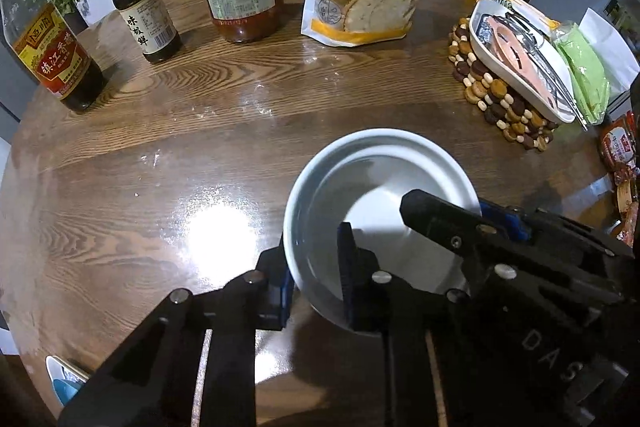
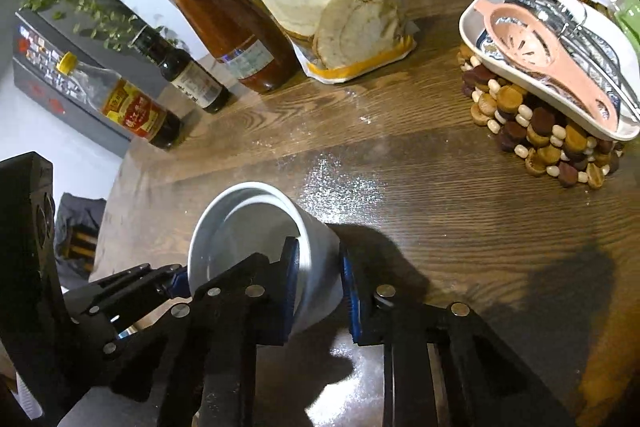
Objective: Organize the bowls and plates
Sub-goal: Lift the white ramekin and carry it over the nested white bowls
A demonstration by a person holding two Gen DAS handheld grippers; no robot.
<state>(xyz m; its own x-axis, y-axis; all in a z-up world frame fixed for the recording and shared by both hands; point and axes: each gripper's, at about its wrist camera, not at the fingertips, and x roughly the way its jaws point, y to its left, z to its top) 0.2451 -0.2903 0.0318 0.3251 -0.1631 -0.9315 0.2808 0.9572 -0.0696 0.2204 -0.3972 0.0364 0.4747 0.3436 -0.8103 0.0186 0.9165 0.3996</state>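
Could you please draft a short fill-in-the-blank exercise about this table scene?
1. Both hand-held grippers grip the rim of a white ____.
2. The left hand-held gripper and right hand-held gripper each have one finger ____ the bowl.
3. The white dish rests on a beaded ____.

Missing: bowl; inside; trivet

White bowl (image 1: 372, 203), empty, tilted, above wooden table (image 1: 160, 155)
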